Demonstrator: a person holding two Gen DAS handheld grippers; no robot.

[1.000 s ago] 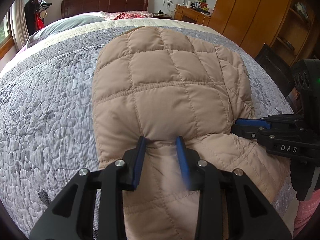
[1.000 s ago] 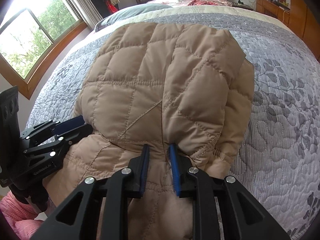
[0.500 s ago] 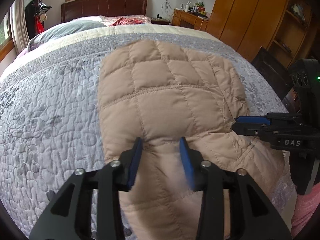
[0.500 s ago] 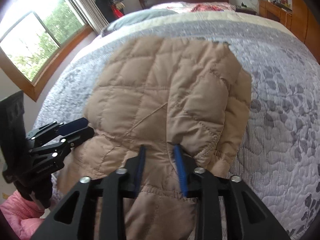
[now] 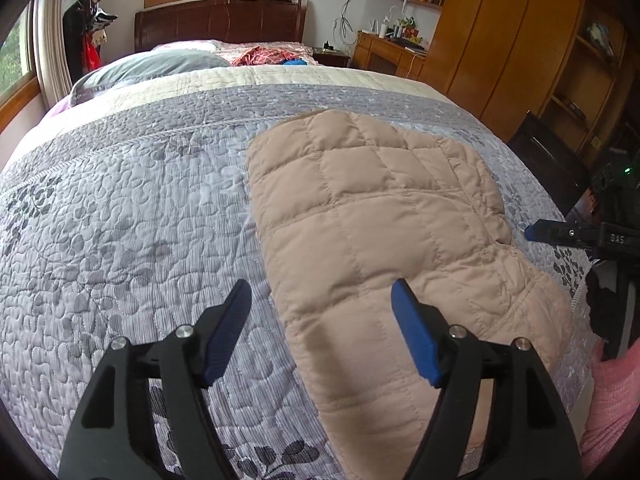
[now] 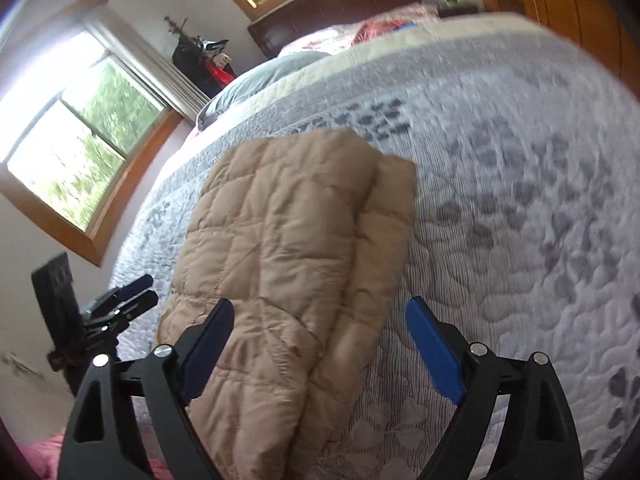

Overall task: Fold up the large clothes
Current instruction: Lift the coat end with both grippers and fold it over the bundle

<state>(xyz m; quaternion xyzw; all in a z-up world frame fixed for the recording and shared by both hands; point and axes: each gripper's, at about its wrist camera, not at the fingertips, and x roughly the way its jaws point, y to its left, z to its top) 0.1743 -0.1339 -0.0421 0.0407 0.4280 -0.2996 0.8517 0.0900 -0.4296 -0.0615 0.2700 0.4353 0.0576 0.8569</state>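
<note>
Your left gripper (image 5: pixel 320 312) was released, its blue fingers spread wide above the near left edge of the tan quilted jacket (image 5: pixel 380 232), holding nothing. The jacket lay folded on the grey quilted bedspread (image 5: pixel 120 220), toward the foot of the bed, at about 1 o'clock from this gripper. Your right gripper (image 6: pixel 320 328) was also released and empty, with the jacket at 11 o'clock between and beyond its fingers. Only the right wrist view showed the doubled layer along the jacket's right side and the window (image 6: pixel 80 152) at 10 o'clock. Only the left view showed the wooden wardrobe (image 5: pixel 500 40) at 2 o'clock and the headboard (image 5: pixel 220 24).
</note>
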